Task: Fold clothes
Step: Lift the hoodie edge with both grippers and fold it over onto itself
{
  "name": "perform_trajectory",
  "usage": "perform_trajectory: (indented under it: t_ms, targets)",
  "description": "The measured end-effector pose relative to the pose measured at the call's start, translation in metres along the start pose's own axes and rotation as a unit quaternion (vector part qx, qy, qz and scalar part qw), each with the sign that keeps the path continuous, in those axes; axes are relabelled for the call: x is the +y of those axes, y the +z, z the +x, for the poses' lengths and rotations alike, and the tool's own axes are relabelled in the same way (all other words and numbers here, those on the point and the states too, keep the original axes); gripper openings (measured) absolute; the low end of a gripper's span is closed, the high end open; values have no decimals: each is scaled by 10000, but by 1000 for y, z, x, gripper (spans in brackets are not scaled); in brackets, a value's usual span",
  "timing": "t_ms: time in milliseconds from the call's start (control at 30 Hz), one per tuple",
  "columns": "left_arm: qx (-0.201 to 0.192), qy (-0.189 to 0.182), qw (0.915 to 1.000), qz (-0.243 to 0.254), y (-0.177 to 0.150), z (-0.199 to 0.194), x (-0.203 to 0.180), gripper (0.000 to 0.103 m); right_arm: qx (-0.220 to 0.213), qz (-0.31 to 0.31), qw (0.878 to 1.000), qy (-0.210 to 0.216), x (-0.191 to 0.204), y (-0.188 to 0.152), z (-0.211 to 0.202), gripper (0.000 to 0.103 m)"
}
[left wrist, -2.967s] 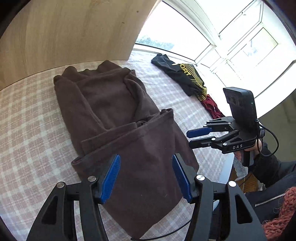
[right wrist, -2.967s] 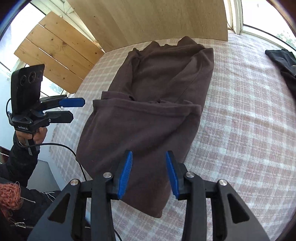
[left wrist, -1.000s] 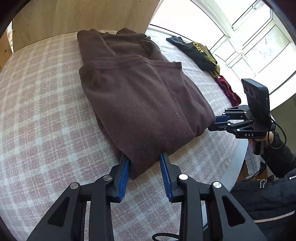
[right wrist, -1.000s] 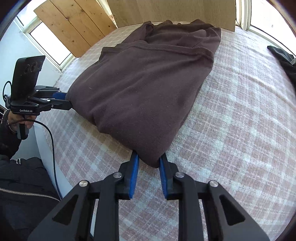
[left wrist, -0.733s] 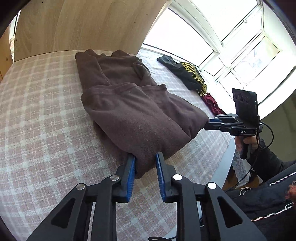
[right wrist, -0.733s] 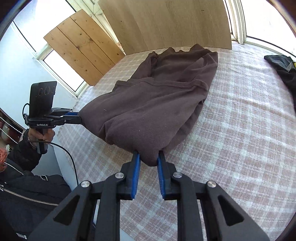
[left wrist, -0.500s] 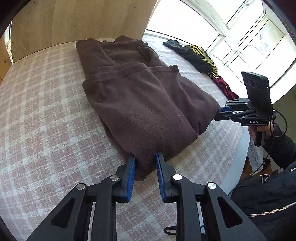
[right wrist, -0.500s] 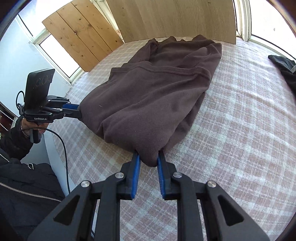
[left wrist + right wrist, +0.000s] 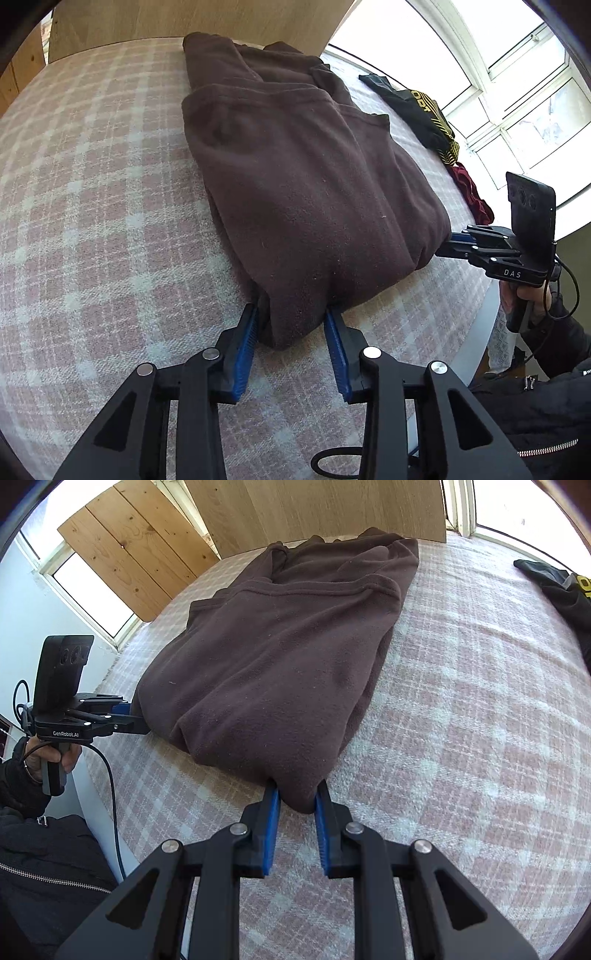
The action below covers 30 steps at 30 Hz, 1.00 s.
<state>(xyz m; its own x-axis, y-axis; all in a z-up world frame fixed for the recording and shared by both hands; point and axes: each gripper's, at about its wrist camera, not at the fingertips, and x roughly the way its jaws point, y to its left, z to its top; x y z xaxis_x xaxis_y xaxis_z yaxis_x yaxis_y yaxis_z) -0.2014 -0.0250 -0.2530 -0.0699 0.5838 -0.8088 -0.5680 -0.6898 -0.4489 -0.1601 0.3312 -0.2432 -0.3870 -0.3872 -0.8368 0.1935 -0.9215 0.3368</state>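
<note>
Looking at a brown fleece garment (image 9: 314, 192), folded over on itself and spread lengthwise across the middle of the table (image 9: 92, 221), on its pink-and-white checked cover. Far end bunched up near a wooden panel (image 9: 314, 509), near end doubled into a thick rounded edge facing the person.

Down to the near corners now. Clamped firmly on the right-hand corner with the right gripper (image 9: 296, 812), blue pads (image 9: 271, 812) pressed into the fabric from both sides, jaws clenched on the brown fleece garment, cloth bulging out just above them. Over to the left gripper (image 9: 291, 343): jaws set wider, the other corner sitting between the blue pads and filling the gap; hard to tell from here whether pinched or merely flanked. Both grippers low, right at the table surface.

Seen from across as well: right gripper (image 9: 448, 245) reaching in from the table edge, held by a hand (image 9: 528, 295) in a dark sleeve; left gripper (image 9: 131, 718) likewise, gripped by the left hand (image 9: 51, 757), cable trailing below.

Farther off, well apart from the fleece: a black-and-yellow garment (image 9: 424, 110) and a red garment (image 9: 476, 199), lying by the bright window (image 9: 517, 92).
</note>
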Motion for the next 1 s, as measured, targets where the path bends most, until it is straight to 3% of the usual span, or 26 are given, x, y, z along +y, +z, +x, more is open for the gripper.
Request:
perform_trajectory:
  t_ms: [100,333,433,600,767,867,1000]
  targets:
    - [-24,-102,9999,-137,1,-3,3,24,-125,-28,9999,65,4,2,-9,17]
    - [-806,-478,9956,-87,37,-63,-6,21,-939,106,9942,508,4,28,-65,15]
    - [-1131,-624,9916,-52,55,-88,-10,21,-1256,57,9901,623,3,53,-89,15]
    - [-1531,-638,9859,220,122,-103,-9,21,-1521,-185,9863,603,-2,120,-110,15]
    - [-1790,-371,9820,468,200,-91,7,21,-1558,-219,9864,484,-27,200,-99,15]
    - [-1779,99,9832,407,239,-67,32,21,-1476,88,9880,444,-58,247,-77,15]
    - [-1758,726,9812,324,291,-34,64,22,-1167,295,9927,-51,-94,300,-30,15]
